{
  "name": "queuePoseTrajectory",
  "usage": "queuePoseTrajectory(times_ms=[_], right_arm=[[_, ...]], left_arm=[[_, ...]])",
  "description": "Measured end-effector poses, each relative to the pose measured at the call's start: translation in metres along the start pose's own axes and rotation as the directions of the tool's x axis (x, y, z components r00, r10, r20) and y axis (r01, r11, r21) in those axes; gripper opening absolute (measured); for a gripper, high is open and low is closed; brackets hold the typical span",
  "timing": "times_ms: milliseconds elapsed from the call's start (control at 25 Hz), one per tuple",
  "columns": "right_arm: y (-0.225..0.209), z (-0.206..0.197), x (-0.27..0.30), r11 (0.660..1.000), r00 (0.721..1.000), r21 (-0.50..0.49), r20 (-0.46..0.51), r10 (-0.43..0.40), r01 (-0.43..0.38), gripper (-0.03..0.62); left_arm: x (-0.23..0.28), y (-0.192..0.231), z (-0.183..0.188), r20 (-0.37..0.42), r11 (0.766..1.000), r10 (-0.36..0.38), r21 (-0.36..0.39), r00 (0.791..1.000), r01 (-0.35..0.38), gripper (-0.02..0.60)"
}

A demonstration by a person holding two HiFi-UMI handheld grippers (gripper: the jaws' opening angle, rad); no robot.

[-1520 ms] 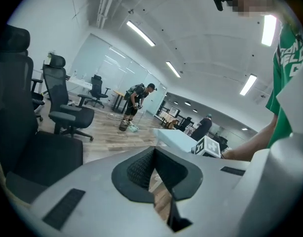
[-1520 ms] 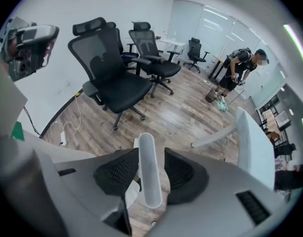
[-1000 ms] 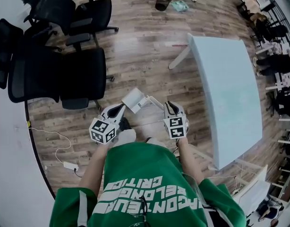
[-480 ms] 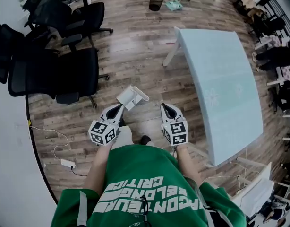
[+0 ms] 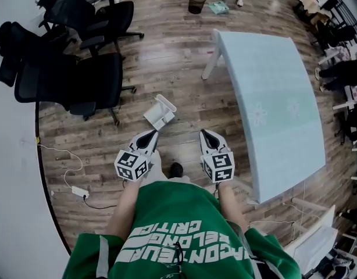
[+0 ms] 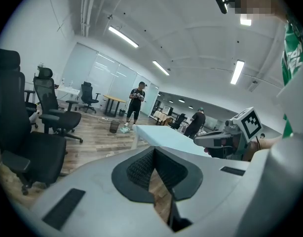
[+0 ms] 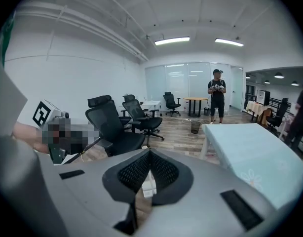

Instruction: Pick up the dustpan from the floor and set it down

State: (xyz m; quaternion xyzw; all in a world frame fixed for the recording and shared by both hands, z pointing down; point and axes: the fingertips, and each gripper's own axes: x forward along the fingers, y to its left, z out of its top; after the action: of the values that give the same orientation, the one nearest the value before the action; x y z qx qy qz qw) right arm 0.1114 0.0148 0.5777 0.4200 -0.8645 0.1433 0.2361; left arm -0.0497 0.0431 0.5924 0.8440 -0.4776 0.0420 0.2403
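Observation:
The white dustpan (image 5: 160,112) lies on the wooden floor, just ahead of both grippers and touching neither. My left gripper (image 5: 153,133) is held a short way behind it, jaws shut and empty; in the left gripper view (image 6: 152,150) its pads meet at the tip. My right gripper (image 5: 205,132) hangs to the dustpan's right, also shut with nothing held. Beneath the closed tips of the right gripper (image 7: 149,152), the dustpan (image 7: 147,185) shows as a white patch in the right gripper view.
Black office chairs (image 5: 91,80) stand to the left and a pale blue table (image 5: 271,97) to the right. A power strip (image 5: 79,192) with its cable lies near the left wall. A waste bin (image 5: 196,2) and a standing person (image 7: 217,100) are far ahead.
A second ago the dustpan lay right at both grippers' tips. Both grippers have drawn back from it and it now lies on the floor apart from them.

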Motion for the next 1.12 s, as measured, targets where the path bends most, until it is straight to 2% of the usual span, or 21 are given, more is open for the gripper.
queuePoseTrajectory(times_ms=[360,1120], right_arm=[[0.012,-0.019,-0.023,1.0,1.0,-0.002,0.006,0.03,-0.03,0.008],[0.026,-0.035,-0.039,0.997,0.997,-0.021,-0.002,0.075,-0.075,0.008]], left_arm=[[-0.021,-0.026,-0.014,0.006,1.0,0.025,0.011,1.0,-0.026,0.002],[-0.037,-0.044,-0.025,0.021,0.999,0.05,-0.005,0.999,-0.05,0.002]])
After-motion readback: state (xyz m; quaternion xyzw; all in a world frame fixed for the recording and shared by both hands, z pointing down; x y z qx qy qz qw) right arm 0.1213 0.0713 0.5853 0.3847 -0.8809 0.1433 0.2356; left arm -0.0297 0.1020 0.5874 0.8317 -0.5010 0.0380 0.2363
